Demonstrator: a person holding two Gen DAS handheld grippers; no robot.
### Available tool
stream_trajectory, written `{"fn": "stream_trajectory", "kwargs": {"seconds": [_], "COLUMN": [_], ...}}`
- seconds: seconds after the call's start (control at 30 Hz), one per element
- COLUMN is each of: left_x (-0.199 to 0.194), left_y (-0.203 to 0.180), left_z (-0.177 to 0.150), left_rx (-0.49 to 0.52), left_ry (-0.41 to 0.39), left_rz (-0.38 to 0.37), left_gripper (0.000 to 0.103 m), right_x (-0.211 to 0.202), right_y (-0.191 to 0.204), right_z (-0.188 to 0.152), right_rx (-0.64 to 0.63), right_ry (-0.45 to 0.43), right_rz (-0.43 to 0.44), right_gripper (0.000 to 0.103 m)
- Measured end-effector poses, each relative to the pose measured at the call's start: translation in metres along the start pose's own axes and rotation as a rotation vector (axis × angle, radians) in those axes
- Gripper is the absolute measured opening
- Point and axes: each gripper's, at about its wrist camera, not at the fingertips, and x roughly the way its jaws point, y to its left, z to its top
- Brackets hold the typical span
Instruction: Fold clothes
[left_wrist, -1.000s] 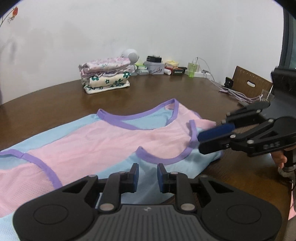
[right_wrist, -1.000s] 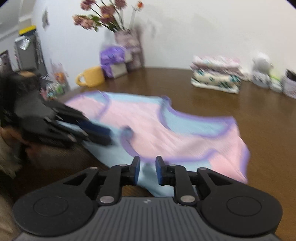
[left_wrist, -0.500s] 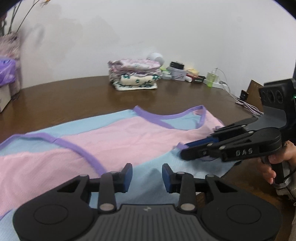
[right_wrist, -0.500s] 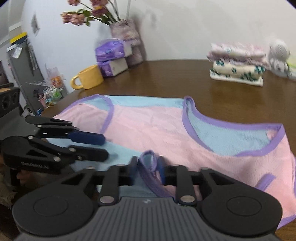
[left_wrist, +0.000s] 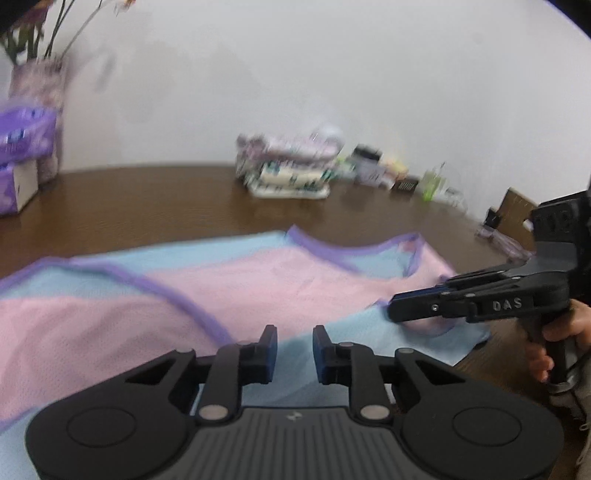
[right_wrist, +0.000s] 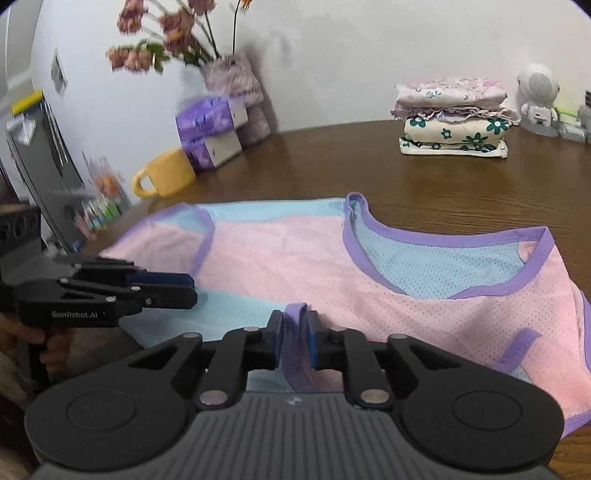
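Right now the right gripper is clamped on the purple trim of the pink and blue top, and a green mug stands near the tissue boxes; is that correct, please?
Not quite: the mug is yellow, as the right wrist view shows. The rest holds: the right gripper is clamped on the purple trim of the pink and blue top, and the mug stands near the tissue boxes.

Pink-and-blue mesh vest (right_wrist: 332, 266) with purple trim; yellow mug (right_wrist: 166, 177); floral folded stack (right_wrist: 454, 125).
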Motion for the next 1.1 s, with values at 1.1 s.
{"fn": "stream_trajectory", "kwargs": {"seconds": [1.1], "left_x": [0.007], "left_y": [0.004], "left_z": [-0.010], "left_rx": [-0.124], "left_ry": [0.017], "left_rz": [0.130], "left_gripper": [0.018], "right_x": [0.016], "right_y": [0.039], "right_z": [-0.010], "right_rx": [-0.179], "right_ry": [-0.010], "right_rz": [-0.141], "right_gripper": [0.013]}}
